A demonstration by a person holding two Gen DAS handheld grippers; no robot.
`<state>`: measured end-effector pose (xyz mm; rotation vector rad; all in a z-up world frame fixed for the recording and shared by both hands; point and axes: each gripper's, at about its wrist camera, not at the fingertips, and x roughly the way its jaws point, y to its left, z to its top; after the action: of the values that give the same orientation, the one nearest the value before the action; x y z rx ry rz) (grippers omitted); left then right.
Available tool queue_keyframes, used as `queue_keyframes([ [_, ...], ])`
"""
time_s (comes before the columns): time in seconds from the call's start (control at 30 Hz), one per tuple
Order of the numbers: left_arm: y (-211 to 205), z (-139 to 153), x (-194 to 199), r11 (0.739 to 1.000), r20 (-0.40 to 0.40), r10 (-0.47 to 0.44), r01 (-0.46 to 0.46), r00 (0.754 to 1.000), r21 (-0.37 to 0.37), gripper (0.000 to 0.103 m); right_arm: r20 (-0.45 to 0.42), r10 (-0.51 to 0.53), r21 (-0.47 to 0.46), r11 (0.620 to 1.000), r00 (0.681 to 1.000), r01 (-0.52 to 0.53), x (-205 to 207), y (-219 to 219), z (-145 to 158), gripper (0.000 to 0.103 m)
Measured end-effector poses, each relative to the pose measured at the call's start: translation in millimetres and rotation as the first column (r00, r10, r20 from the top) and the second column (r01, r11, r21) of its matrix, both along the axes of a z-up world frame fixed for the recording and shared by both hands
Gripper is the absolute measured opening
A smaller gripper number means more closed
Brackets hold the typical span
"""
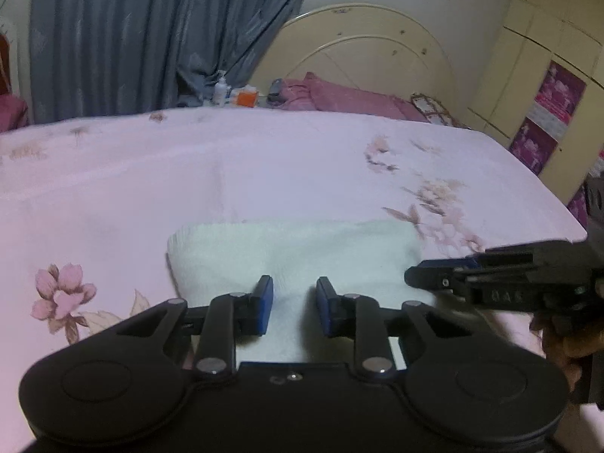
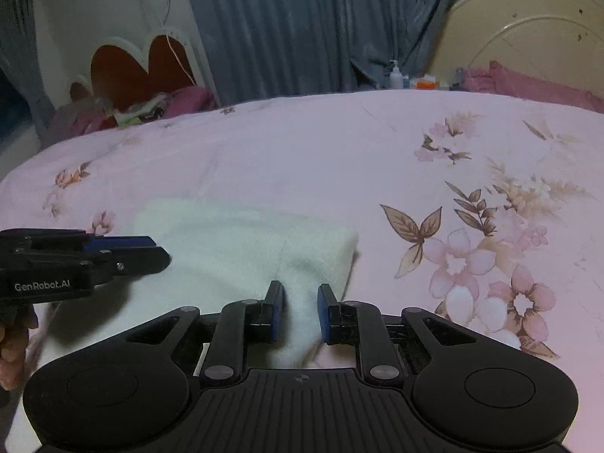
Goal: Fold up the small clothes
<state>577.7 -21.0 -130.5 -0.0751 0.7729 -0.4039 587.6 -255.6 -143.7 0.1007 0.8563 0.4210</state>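
A small white cloth (image 1: pixel 294 256) lies folded flat on the pink flowered bedspread (image 1: pixel 151 173). It also shows in the right wrist view (image 2: pixel 241 241). My left gripper (image 1: pixel 294 304) is open and empty, hovering just above the cloth's near edge. My right gripper (image 2: pixel 300 307) is open and empty, over the cloth's near right part. The right gripper shows from the side in the left wrist view (image 1: pixel 426 275). The left gripper shows from the side in the right wrist view (image 2: pixel 151 255).
The bedspread (image 2: pixel 339 143) runs far ahead and to both sides. Pink pillows (image 1: pixel 339 96) and a cream headboard (image 1: pixel 362 49) lie at the far end. Bottles (image 1: pixel 221 90) and an orange box (image 1: pixel 247 98) stand near the blue curtain (image 1: pixel 143 37). A wardrobe (image 1: pixel 547 75) stands on the right.
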Motion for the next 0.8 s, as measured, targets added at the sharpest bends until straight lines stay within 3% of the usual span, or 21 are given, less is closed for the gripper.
queue_keyframes([
  [0.07,7.0,9.6,-21.9,0.999,0.044,-0.024,0.026,0.999,-0.032,0.025,0.048,-0.022,-0.008,1.0,0.999,0.022,-15.7,-3.7,15.5,0.018],
  [0.17,28.1,15.5,-67.5,0.996,0.102,-0.028,0.037,0.994,-0.085,0.025,0.115,0.011,0.06,0.998,0.993,-0.018,-53.6,-16.6,38.6,0.018],
  [0.27,34.5,8.4,-92.8,0.989,0.094,-0.042,0.054,0.995,-0.137,0.023,0.139,0.081,0.101,0.99,0.987,-0.095,-89.4,-17.3,40.3,0.018],
  [0.33,25.9,-8.3,-91.1,0.993,0.022,-0.056,0.058,0.998,-0.099,0.023,0.151,0.149,0.035,0.987,0.977,-0.156,-102.9,-4.3,31.5,0.018],
  [0.4,20.3,-19.1,-89.2,0.991,0.01,-0.045,0.046,0.999,-0.122,0.023,0.115,0.136,-0.172,0.978,0.984,-0.115,-97.2,11.1,4.8,0.018],
  [0.5,11.4,-8.4,-94.0,0.996,0.029,-0.022,0.025,0.999,-0.088,0.023,0.078,0.054,-0.081,0.996,0.996,-0.047,-88.2,-0.3,7.4,0.019],
  [0.6,16.7,3.7,-115.4,0.993,0.054,-0.009,0.015,0.998,-0.12,0.025,0.15,0.036,-0.125,0.992,0.988,-0.017,-101.6,3.3,29.3,0.019],
  [0.7,24.8,3.3,-144.3,0.996,0.052,-0.009,0.014,0.999,-0.091,0.025,0.157,0.045,-0.062,0.997,0.987,-0.035,-129.0,2.9,48.6,0.019],
  [0.8,28.9,-5.8,-164.1,0.997,0.036,-0.029,0.032,0.999,-0.075,0.025,0.138,0.123,-0.074,0.991,0.983,-0.113,-154.6,19.9,45.2,0.019],
])
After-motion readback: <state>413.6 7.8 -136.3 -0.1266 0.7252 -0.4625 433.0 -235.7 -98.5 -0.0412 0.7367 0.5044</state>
